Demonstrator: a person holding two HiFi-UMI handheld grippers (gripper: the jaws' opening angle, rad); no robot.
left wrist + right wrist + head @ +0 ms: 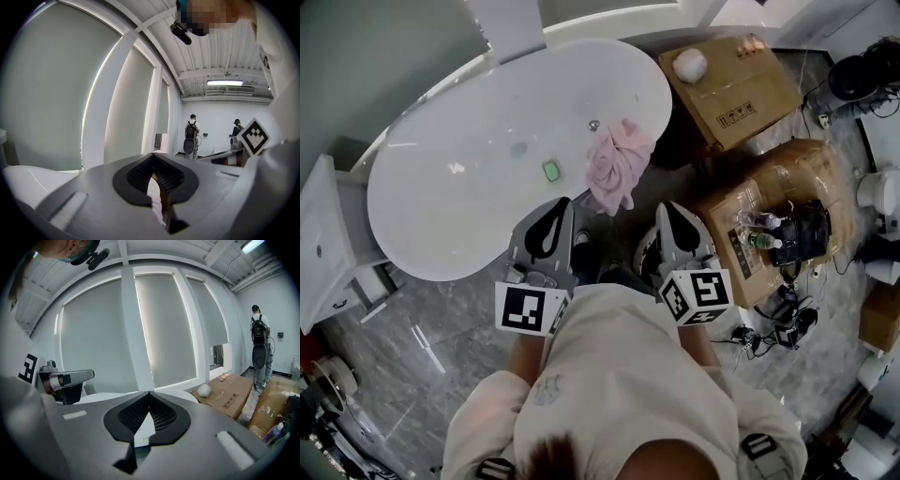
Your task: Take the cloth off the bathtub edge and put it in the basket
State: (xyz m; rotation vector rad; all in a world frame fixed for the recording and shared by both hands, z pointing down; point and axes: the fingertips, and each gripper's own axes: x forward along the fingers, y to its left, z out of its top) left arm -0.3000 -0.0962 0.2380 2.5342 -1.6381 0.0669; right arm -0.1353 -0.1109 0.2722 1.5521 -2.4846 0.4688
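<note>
Left claw [558, 204]: was closed, empty.
Right claw [667, 208]: was closed, empty.
Grasp: one claw likely needed opening wide before pinching crumpled pink cloth [617, 167] off white oval bathtub [459, 197].

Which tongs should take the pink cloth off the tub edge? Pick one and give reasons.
Left, narrowly. The cloth hangs on the tub rim ahead, between both shut tongs, yet the left tongs see pink cloth just past their tips, while the right tongs see bare tub.
</note>
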